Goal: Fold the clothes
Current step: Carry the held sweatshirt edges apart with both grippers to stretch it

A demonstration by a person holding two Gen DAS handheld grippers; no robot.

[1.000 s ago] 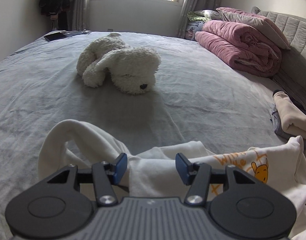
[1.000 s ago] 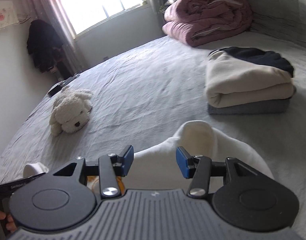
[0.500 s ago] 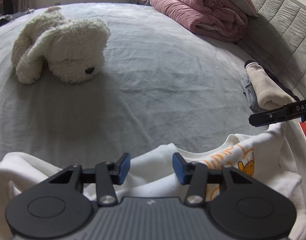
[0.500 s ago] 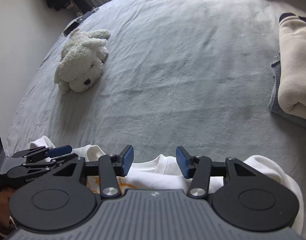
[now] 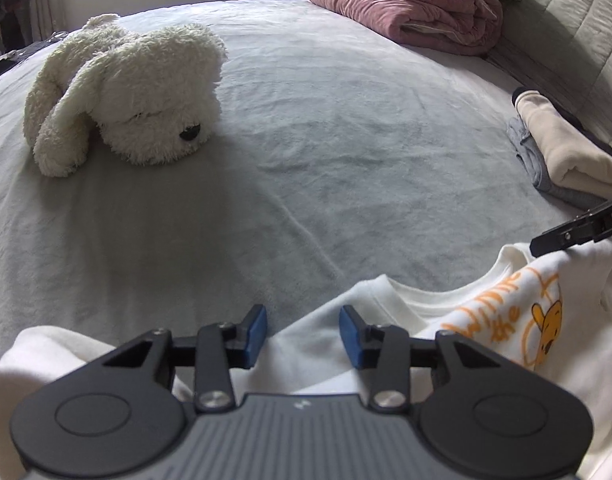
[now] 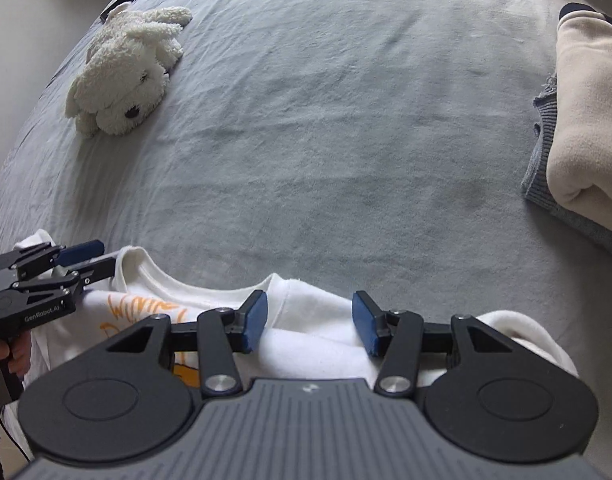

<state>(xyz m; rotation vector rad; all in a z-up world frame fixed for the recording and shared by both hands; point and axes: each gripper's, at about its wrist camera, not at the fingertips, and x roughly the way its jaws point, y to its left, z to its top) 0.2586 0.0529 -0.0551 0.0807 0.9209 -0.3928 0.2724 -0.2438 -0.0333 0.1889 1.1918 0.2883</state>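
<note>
My left gripper hangs over the white sweatshirt with the orange bear print on the grey bedspread; its jaws are opening, pads clear of the cloth. My right gripper stands part open over that sweatshirt's right shoulder, gripping nothing.

The right gripper runs off the picture's edge. Gripper bodies hide the sweatshirt's lower half. The folded clothes are cut off.
</note>
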